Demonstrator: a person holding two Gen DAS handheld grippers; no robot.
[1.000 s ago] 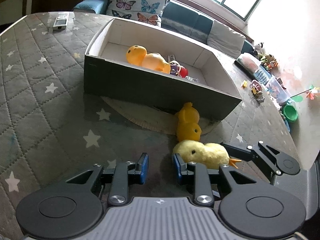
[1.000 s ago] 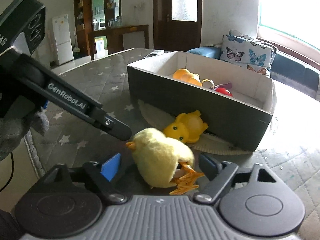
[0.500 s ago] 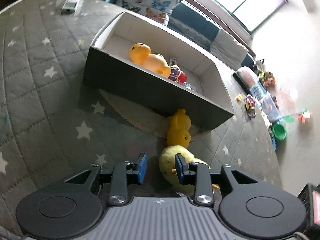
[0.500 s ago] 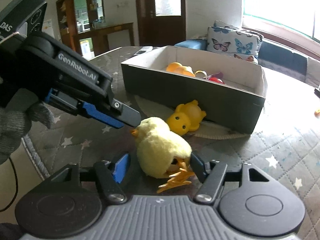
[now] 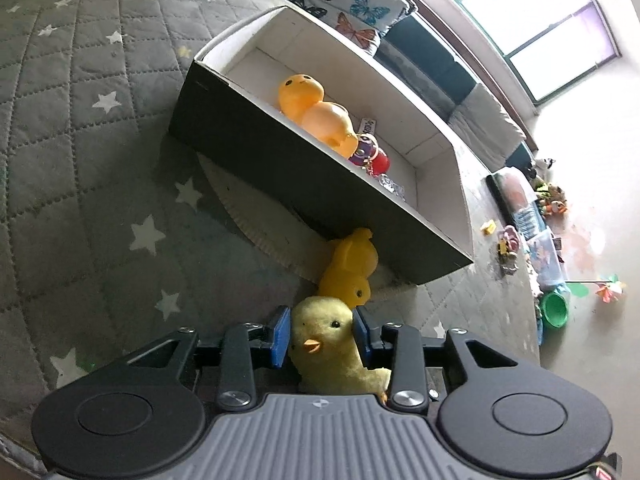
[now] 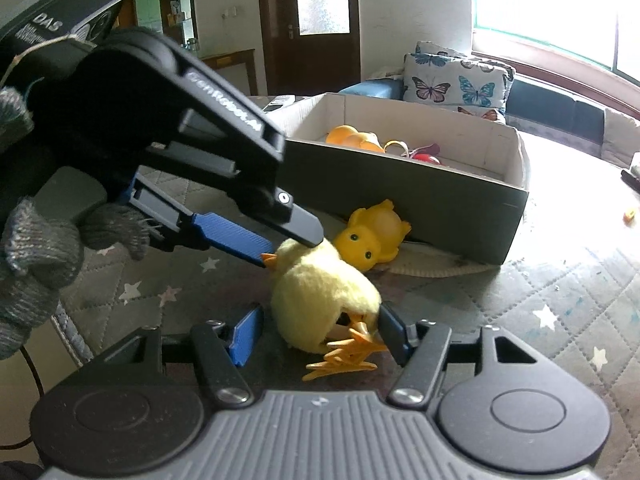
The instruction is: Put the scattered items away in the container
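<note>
Left tongs (image 5: 320, 334) grasp the plush chick's (image 5: 326, 344) head, jaws just widened; right tongs (image 6: 320, 332) loosely straddle its body; rubber duck (image 5: 352, 268) and box (image 5: 280, 160) just beyond.

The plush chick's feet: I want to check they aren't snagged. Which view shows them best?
The right wrist view: the plush chick lies with its orange feet splayed in plain sight. The left wrist view shows only its head and beak; the feet are hidden.

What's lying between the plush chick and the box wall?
A yellow rubber duck lies on its side between the plush chick and the box wall, on a paper plate; both views show it.
</note>
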